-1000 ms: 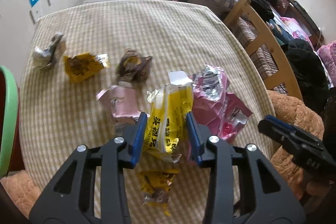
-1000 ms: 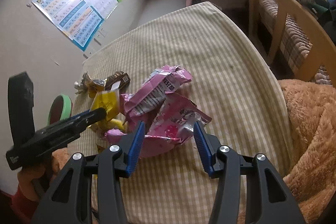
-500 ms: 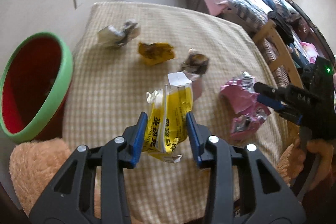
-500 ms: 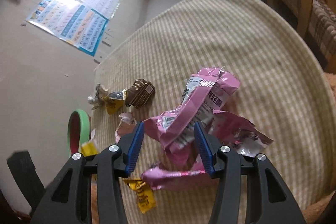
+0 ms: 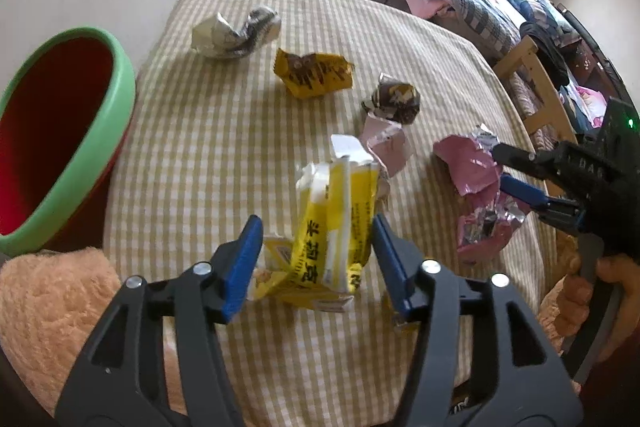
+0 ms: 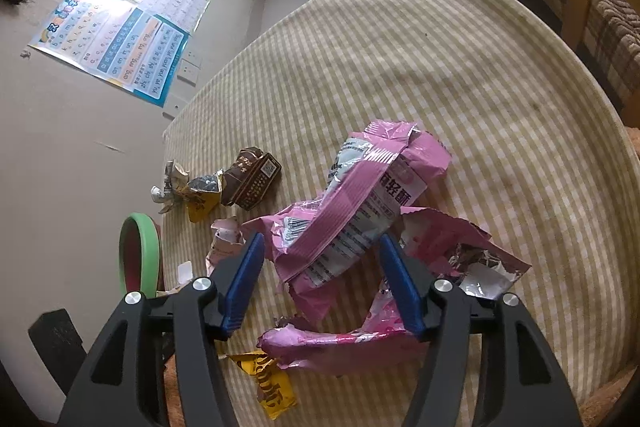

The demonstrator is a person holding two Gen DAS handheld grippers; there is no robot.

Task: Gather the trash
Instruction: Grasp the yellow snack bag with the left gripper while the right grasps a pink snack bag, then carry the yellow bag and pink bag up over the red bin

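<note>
Risk of dropping short of the green-rimmed bin [image 5: 100, 163], with left tongs [image 5: 316, 259] opening around the yellow wrapper [image 5: 336, 227], now loose between the pads above the counter [image 5: 224, 131], and right tongs [image 6: 322, 279] opening, astride the pink wrapper [image 6: 352, 211], unclamped.

Left gripper [image 5: 316, 259]: black plastic scissor-style arms with triangular cut-outs, silver pivot screws, ribbed blue pads. Right gripper [image 6: 322, 279]: same build. Its housing bears white lettering and a lit green LED.
</note>
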